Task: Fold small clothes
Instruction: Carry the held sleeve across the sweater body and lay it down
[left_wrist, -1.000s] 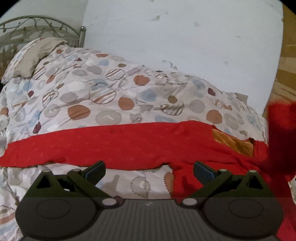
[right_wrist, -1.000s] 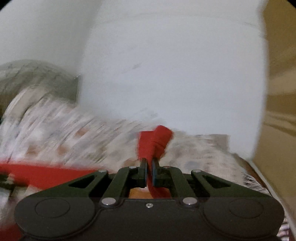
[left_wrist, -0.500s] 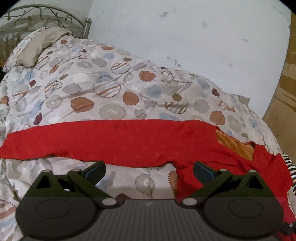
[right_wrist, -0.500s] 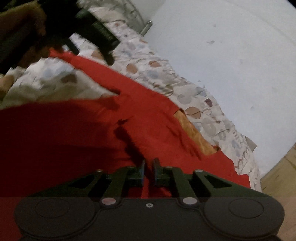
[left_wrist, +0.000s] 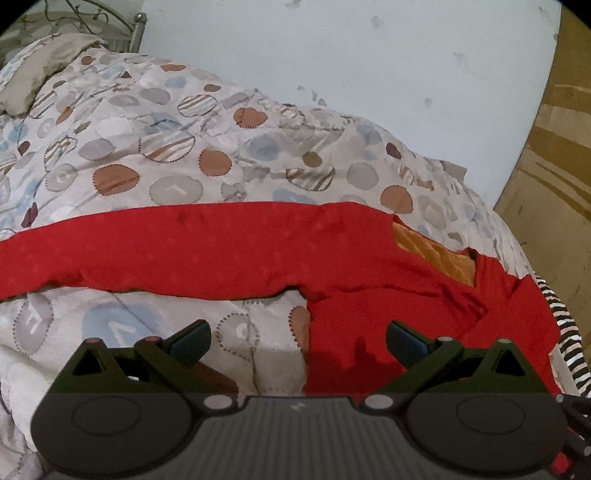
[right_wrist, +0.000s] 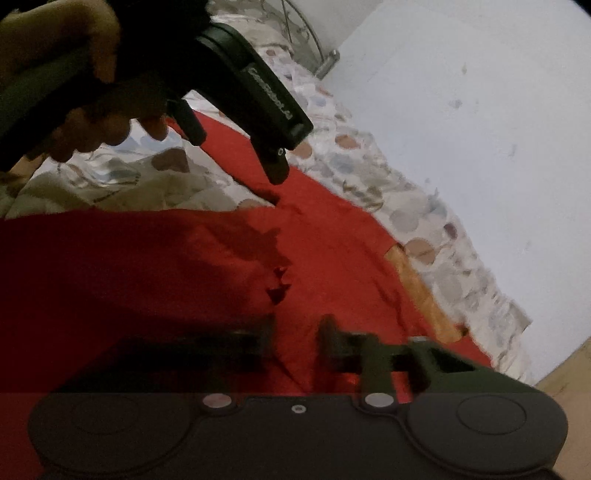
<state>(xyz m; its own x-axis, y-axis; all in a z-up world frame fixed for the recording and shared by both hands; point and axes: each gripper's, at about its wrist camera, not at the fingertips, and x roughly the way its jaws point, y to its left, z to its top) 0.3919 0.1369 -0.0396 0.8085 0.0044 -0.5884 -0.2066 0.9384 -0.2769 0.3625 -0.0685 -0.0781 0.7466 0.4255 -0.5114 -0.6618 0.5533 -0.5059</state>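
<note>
Left wrist view: the left tool (left_wrist: 297, 341) hovered low over a bed, its two fingers spread wide apart with nothing between them. Beneath it lay a quilt (left_wrist: 177, 147) printed with brown, grey and blue circles. A red garment (left_wrist: 221, 251) was spread flat across the quilt, one long sleeve reaching toward the left edge and the body lying to the right, partly under the tool's right finger. An orange lining (left_wrist: 432, 254) showed at the neck opening. A black-and-white striped cloth (left_wrist: 565, 325) sat at the far right edge of the bed. A pale wall (left_wrist: 369, 66) rose behind, and a metal bedstead (left_wrist: 136, 26) and a pillow (left_wrist: 44, 70) were at the upper left.

Right wrist view: the right tool (right_wrist: 297, 336) was blurred, just above the red garment (right_wrist: 147, 277). Its jaws had just been closing slightly and stood a narrow gap apart; the pads did not appear to press on the red cloth seen through the gap, so it was released. At the upper left, a person's hand (right_wrist: 74, 74) held the left tool (right_wrist: 236, 147), its fingers spread above the garment.
</note>
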